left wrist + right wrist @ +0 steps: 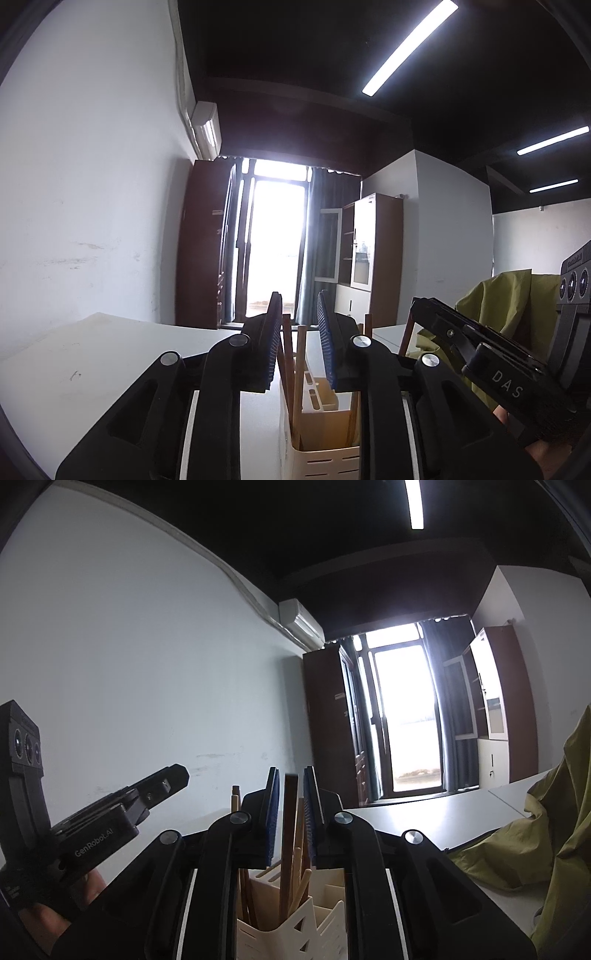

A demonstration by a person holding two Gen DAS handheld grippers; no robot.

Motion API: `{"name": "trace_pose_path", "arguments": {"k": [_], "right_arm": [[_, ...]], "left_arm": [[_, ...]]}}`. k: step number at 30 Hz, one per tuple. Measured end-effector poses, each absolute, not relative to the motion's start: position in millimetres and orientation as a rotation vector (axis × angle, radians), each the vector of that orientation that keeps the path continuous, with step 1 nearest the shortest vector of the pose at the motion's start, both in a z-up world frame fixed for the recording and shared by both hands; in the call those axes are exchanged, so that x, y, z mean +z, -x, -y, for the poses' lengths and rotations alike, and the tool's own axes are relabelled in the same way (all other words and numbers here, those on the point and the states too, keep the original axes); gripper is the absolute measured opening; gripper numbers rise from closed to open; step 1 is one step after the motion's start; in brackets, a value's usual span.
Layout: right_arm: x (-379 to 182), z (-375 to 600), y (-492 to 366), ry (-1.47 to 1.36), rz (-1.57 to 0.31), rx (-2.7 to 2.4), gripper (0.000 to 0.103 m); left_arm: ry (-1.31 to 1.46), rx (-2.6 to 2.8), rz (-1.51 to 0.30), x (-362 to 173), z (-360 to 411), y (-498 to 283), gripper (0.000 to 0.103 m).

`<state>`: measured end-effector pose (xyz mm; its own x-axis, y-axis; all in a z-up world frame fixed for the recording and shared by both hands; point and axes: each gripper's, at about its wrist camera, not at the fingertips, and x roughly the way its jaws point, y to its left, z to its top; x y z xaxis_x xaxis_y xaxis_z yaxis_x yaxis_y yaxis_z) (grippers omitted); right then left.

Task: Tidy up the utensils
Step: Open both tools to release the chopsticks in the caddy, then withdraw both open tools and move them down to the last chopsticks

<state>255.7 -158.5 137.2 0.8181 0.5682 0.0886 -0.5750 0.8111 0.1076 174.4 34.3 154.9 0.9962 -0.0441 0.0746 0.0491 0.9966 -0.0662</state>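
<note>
- While both cameras tilt up toward the ceiling, the left tongs (pixel 298 325) hang just above a cream slotted utensil holder (pixel 325 458) that stands on the white bench (pixel 92 369).
- The left tongs stand apart, their blue ribbed pads (pixel 325 343) gripping nothing; 2 brown chopsticks (pixel 291 369) rise from the holder into the gap, and whether they touch the left-hand pad cannot be told.
- In that same view the chopsticks stand in the near left compartment, and another thin stick (pixel 354 417) leans at the holder's right wall.
- The right tongs (pixel 290 805) show a narrow gap, with a dark brown chopstick (pixel 289 834) upright between the blue pads (pixel 272 812); whether they pinch it cannot be told.
- In the right view the utensil holder (pixel 280 934) sits directly under the tongs, its front compartment crowded with several pale wooden chopsticks (pixel 301 878) leaning at different angles; the dark one drops into that same compartment.
- 1 more stick (pixel 235 801) stands just left of the right tongs.
- Each view catches the other tool off to the side: the right one appears at the right edge of the left view, the left one (pixel 159 786) at the left of the right view, held by a bare hand (pixel 48 912).
- An olive-green cloth (pixel 546 834) is heaped on the bench to the right.
</note>
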Motion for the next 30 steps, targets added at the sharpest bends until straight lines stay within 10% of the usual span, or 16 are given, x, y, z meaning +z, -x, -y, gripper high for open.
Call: {"name": "trace_pose_path", "arguments": {"k": [30], "right_arm": [[111,168,-223,-0.052,-0.242,0.578,0.047]], "left_arm": [[0.066,0.044,-0.254,147,-47,-138,0.051]]}}
